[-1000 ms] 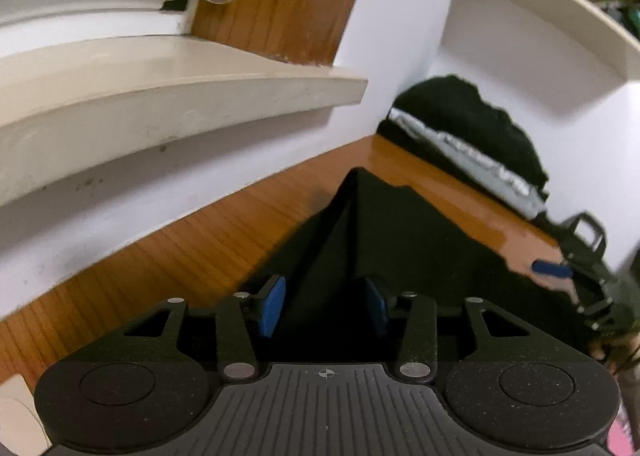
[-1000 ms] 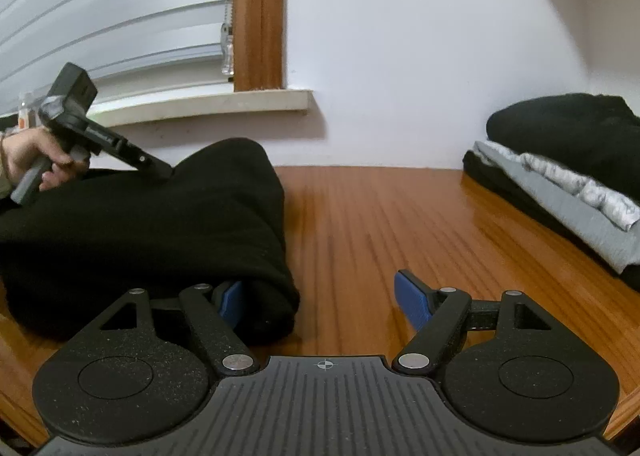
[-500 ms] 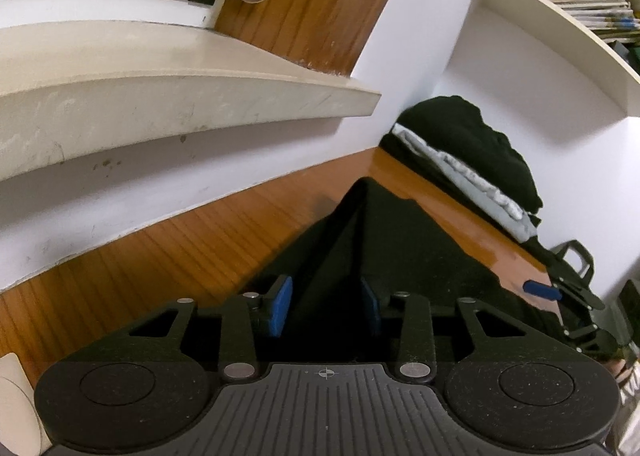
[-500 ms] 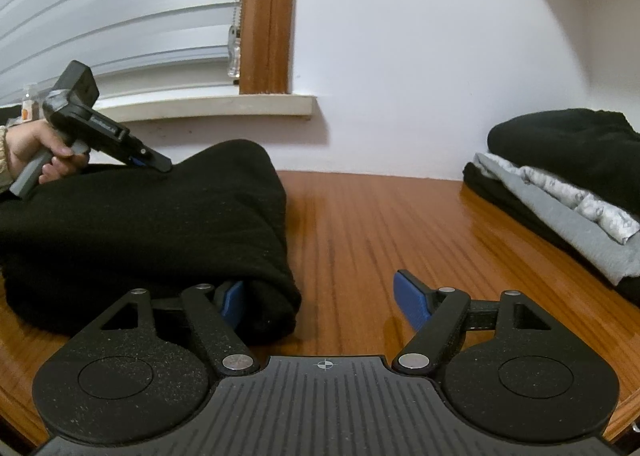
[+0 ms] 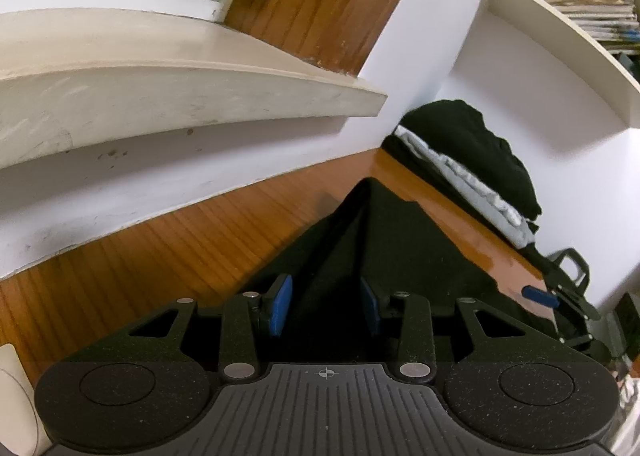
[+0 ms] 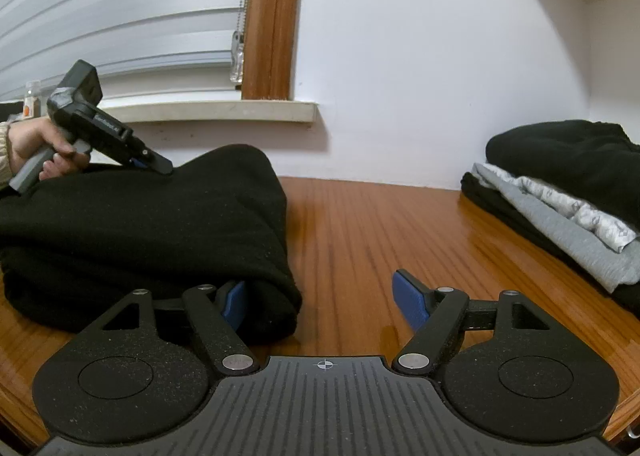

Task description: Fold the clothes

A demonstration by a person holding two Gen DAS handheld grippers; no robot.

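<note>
Desk [image 6: 360, 224]: orange-brown wood, grain running away from the fingers; bare, open surface ahead of the right fingers, between the two lots of clothing.

Black garment [image 6: 160, 224]: thick, folded bundle on the desk, its rounded edge lying against the inner side of the right gripper's left finger.

Clothes stack [image 6: 560, 192]: black, grey and patterned pieces, well ahead and to the right of the right fingers, against the wall.

Window sill [image 5: 180, 88]: pale, overhanging the desk edge above and left of the left fingers.

Left gripper [image 5: 325, 308]: held in a hand [image 6: 36, 148]; fingers have just been closing, a raised ridge of the black garment between them; whether the pads press it cannot be told. Small pale lettering on its body, unreadable.

Right gripper [image 6: 324, 298]: fingers wide apart, gripping nothing; right finger over bare desk.
</note>
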